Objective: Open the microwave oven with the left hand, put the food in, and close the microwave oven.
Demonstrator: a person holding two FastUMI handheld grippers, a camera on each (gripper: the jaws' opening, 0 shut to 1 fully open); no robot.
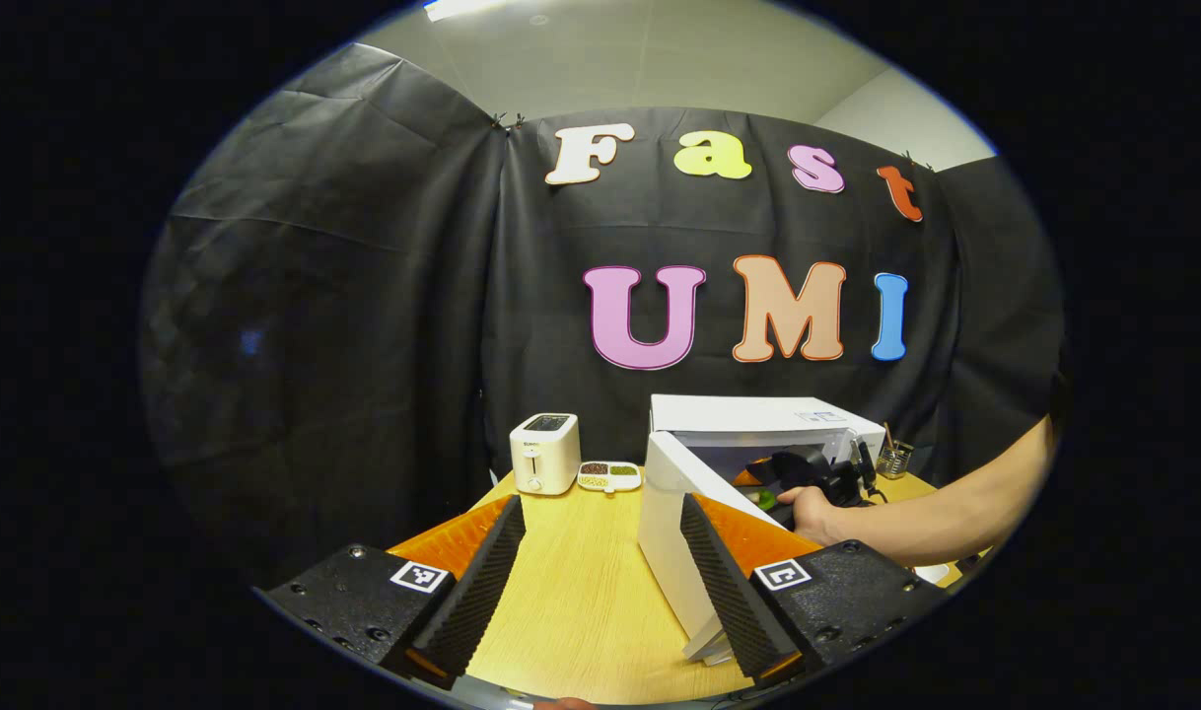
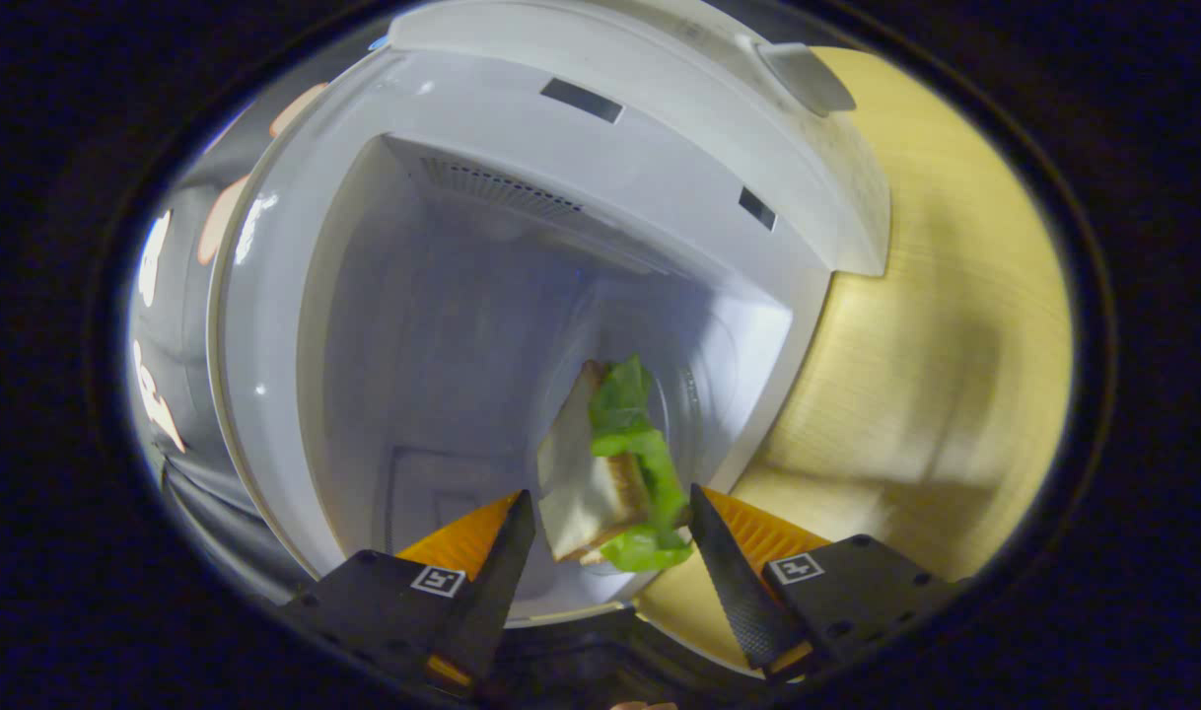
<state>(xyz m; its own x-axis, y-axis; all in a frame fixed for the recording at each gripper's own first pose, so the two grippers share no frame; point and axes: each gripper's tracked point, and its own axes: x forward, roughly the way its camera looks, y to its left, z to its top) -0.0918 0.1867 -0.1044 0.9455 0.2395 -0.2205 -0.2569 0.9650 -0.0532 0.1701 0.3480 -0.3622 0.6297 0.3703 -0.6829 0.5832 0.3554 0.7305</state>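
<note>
microwave door (image 1: pixel 671 532) open; right hand-held gripper (image 2: pixel 610 537), fingers spread, leaves sandwich (image 2: pixel 610 473) inside; left hand-held gripper (image 1: pixel 600 562) released; closing remains.

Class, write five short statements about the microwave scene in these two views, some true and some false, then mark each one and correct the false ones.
1. The white microwave oven has its white door open. True.
2. The left gripper is shut on the door. False: its fingers stand apart with nothing between them.
3. A sandwich with green lettuce lies between the fingers of the right gripper, at the oven's cavity. True.
4. The white toaster stands on top of the microwave oven. False: it stands on the light wooden table, beside a small divided dish.
5. A person's hand reaches toward the oven's opening. True.
</note>
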